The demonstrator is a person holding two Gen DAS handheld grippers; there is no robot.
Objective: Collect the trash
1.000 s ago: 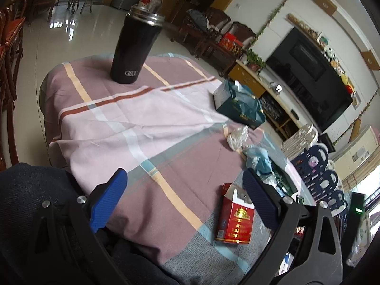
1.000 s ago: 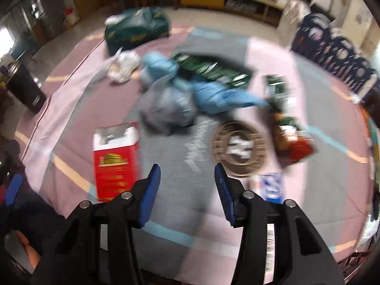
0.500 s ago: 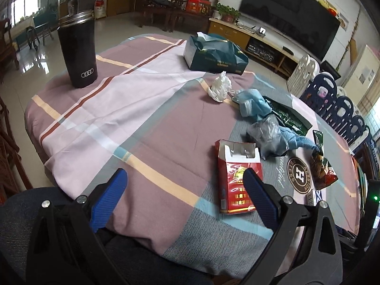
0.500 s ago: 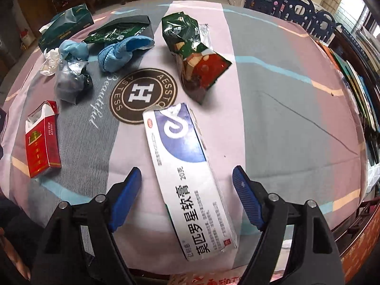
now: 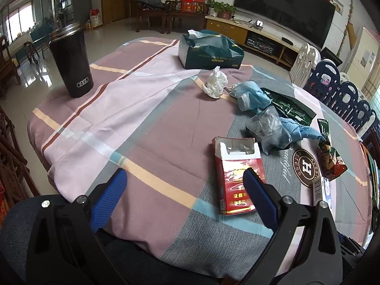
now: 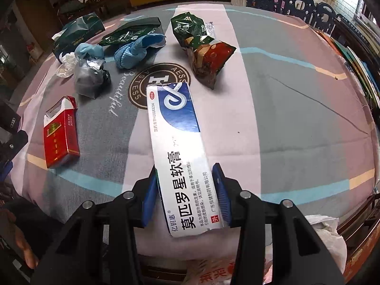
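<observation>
My right gripper (image 6: 186, 192) is shut on the near end of a long white-and-blue ointment box (image 6: 177, 147), its far end over the tablecloth. An open red cigarette pack (image 6: 60, 134) lies to its left; it also shows in the left wrist view (image 5: 238, 173). My left gripper (image 5: 184, 198) is open and empty at the table's near edge, its right finger beside the pack. Further back lie a crumpled snack bag (image 6: 205, 52), a grey plastic wad (image 6: 90, 77), blue cloth pieces (image 6: 135, 49), a blue mask (image 5: 248, 95), a green wrapper (image 6: 130, 32) and a white tissue ball (image 5: 216, 83).
A black tumbler (image 5: 71, 59) stands at the table's far left. A green tissue box (image 5: 210, 51) sits at the back. Stacked chairs (image 5: 342, 95) stand to the right of the table. A white bag (image 6: 330, 235) hangs below the near table edge.
My right gripper's jaws have closed onto the ointment box, which lay between them open before. My left gripper has swung its view rightward and stays open.
</observation>
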